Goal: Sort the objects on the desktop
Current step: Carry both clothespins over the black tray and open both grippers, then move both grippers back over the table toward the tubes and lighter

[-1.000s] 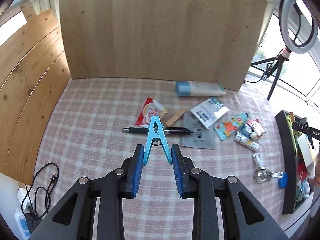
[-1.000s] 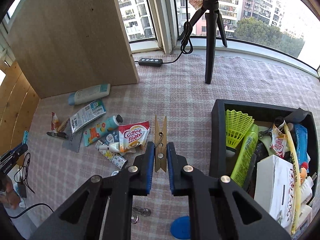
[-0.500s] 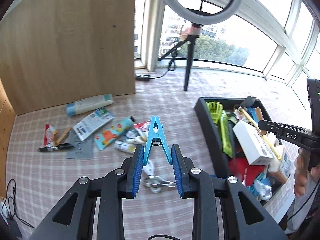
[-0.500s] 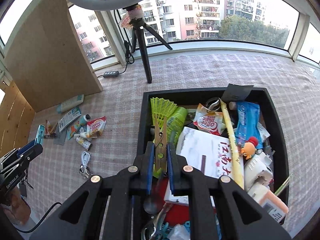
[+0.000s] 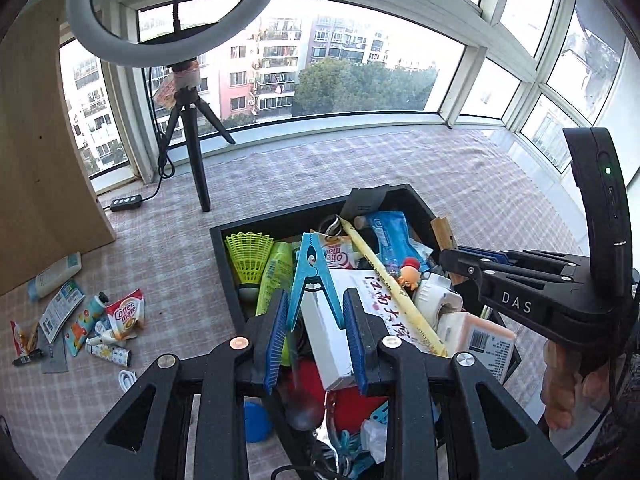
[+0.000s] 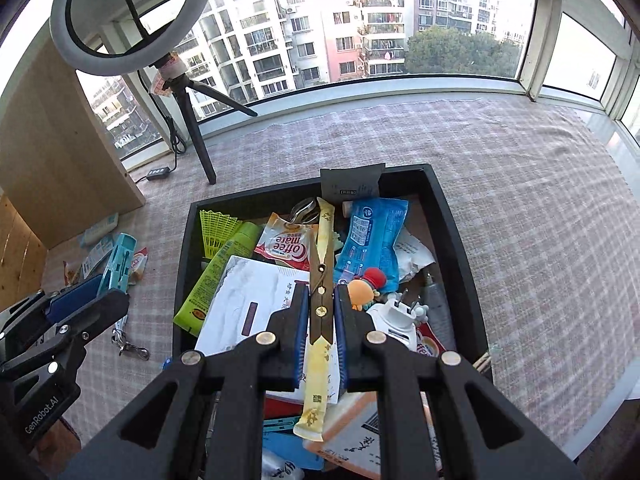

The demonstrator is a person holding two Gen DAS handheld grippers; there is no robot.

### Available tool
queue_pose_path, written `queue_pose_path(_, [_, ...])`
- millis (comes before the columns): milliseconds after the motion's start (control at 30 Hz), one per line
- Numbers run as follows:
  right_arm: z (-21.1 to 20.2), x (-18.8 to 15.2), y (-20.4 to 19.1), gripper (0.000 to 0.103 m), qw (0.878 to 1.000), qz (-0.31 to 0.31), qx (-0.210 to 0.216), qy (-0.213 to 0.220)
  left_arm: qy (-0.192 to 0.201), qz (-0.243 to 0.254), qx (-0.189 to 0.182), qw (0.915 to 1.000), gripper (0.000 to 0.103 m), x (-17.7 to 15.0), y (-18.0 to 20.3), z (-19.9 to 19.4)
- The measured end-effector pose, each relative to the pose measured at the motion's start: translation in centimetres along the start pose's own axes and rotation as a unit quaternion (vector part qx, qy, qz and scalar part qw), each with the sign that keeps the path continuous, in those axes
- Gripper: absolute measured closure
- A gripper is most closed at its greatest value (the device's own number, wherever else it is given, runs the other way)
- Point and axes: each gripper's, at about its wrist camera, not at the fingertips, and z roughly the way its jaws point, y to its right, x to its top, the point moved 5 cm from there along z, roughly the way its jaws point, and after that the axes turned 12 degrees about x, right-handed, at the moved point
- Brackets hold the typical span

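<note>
Left gripper (image 5: 316,322): clenched on a blue clothespin (image 5: 313,276) by its legs, held above the black bin (image 5: 248,224), over the white box (image 5: 332,340).
Right gripper (image 6: 321,312): clenched on a wooden clothespin (image 6: 321,280), pinched flat between the pads, above the middle of the same bin.
Bin: already heaped with a green shuttlecock (image 5: 249,256), a green tube (image 6: 218,276), a creamer sachet (image 6: 286,246), a blue pouch (image 6: 372,236), a long yellow stick (image 5: 394,288) and more.
Left on the desk (image 5: 168,264): a small cluster of sachets and tubes (image 5: 92,320) beside the wooden board (image 5: 40,168), well apart from the bin.
Step, as I judge it: both pins are ready to be dropped in.
Risk: the pile is high and uneven, so a released pin may slide off the box or bounce over the rim.
Risk: the two grippers are near each other, so they could knock together if both lower at once.
Risk: the blue clothespin is squeezed at its legs; easing the grip may make it spring sideways.
</note>
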Motion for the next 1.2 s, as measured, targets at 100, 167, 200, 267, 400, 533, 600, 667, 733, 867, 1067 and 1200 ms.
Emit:
queue_pose_path(100, [-0.4,0.1,0.3,0.065,1.000,0.006,0.007,0.004,-0.010,0.009,-0.001,0.9999,0.054,0.4,1.6,0.4])
queue_pose_path(167, [-0.8,0.3,0.5,0.055,1.000,0.010,0.011,0.015,-0.005,0.009,0.005,0.9999,0.051,0.5,1.9,0.3])
queue_pose_path(200, [-1.0,0.3,0.6,0.055,1.000,0.010,0.011,0.016,-0.004,0.012,0.011,0.9999,0.051,0.6,1.9,0.3])
queue_pose_path(267, [-1.2,0.4,0.6,0.055,1.000,0.010,0.013,0.017,-0.006,0.014,0.016,0.9998,0.051,0.6,1.6,0.3])
queue_pose_path(400, [-1.4,0.2,0.5,0.056,1.000,0.011,0.012,0.019,-0.008,0.008,0.023,0.9997,0.051,0.3,0.4,0.2])
queue_pose_path(533, [-1.2,-0.3,0.0,0.056,1.000,0.007,0.013,0.014,-0.011,0.001,0.030,0.9995,0.051,-0.5,-0.8,0.1])
queue_pose_path(600, [-1.0,-0.7,-0.5,0.055,1.000,0.004,0.012,0.012,-0.016,-0.003,0.033,0.9993,0.051,-1.1,-1.5,0.1])
queue_pose_path(667, [-0.8,-1.0,-1.0,0.056,1.000,0.001,0.015,0.009,-0.020,-0.006,0.037,0.9991,0.051,-1.8,-2.3,0.1])
queue_pose_path(733, [-0.5,-1.3,-1.6,0.056,1.000,-0.001,0.017,0.006,-0.025,-0.012,0.041,0.9988,0.051,-2.5,-3.3,0.1])
queue_pose_path(867, [0.2,-1.8,-3.4,0.056,1.000,-0.007,0.026,-0.001,-0.032,-0.026,0.053,0.9977,0.051,-3.8,-6.1,-0.1])
queue_pose_path(1067, [2.2,-2.1,-7.4,0.056,0.999,-0.023,0.044,-0.014,-0.043,-0.053,0.075,0.9948,0.051,-5.7,-11.7,-0.5])
queue_pose_path(1200, [4.3,-1.9,-11.2,0.054,0.997,-0.037,0.060,-0.028,-0.051,-0.072,0.099,0.9912,0.051,-6.7,-16.4,-0.6])
